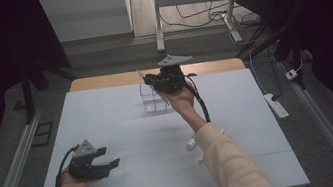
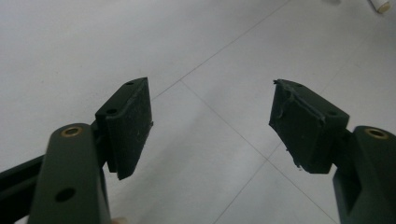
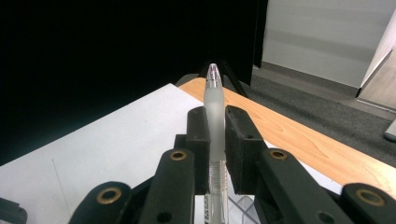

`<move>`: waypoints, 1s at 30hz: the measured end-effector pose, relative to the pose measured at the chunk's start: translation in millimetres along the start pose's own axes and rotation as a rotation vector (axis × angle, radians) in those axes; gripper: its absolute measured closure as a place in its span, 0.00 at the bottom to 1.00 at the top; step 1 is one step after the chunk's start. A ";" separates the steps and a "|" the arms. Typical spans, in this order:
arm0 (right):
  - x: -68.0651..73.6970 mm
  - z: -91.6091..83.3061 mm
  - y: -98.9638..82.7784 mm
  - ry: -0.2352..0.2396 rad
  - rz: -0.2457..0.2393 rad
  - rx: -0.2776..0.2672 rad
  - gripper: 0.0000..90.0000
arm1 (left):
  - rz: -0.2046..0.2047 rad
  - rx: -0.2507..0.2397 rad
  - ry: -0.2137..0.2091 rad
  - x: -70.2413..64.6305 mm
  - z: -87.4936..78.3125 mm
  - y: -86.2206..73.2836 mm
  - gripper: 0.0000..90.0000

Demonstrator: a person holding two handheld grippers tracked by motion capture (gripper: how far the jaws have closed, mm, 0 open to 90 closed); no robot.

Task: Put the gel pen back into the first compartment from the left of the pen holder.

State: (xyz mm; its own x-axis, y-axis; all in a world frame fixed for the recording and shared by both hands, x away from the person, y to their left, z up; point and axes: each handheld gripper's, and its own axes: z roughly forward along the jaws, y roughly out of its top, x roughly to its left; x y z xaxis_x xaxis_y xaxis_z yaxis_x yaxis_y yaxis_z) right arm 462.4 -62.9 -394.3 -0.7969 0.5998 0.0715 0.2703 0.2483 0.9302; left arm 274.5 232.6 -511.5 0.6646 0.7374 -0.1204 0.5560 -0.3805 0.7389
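Pen (image 3: 215,100), frosted and clear-tipped, stands clamped between the right gripper's (image 3: 215,140) fingers at the centre of the right gripper view, its long axis running up the frame with the tip at the top. In the high view that gripper (image 1: 168,79) hovers at upper centre, just above a clear box (image 1: 152,98) on the white surface (image 1: 110,133); what the box holds cannot be told. Left gripper (image 1: 111,159), lower left, has its fingers (image 2: 130,126) spread apart on nothing.

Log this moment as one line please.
right tongs: shut on pen, above clear box | left tongs: open, empty, over table
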 end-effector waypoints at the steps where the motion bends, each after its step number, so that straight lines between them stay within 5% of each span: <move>1: 0.2 1.4 0.6 0.002 0.002 -0.003 0.88 | -0.001 -0.001 0.000 0.2 0.0 -0.1 0.33; 18: -2.6 25.3 7.3 0.002 -0.036 0.008 0.88 | -0.003 -0.005 -0.007 1.0 -0.9 -0.4 0.33; 30: -15.4 37.6 3.8 -0.017 -0.013 -0.001 0.88 | -0.005 0.000 -0.008 2.4 0.1 -0.9 0.33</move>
State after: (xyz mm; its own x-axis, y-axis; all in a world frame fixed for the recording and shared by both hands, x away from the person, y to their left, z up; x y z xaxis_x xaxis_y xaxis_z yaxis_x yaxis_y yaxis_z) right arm 496.0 -42.6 -405.4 -0.7912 0.6092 0.0539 0.2599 0.2552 0.9313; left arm 275.6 234.7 -512.5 0.6655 0.7351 -0.1295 0.5594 -0.3764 0.7385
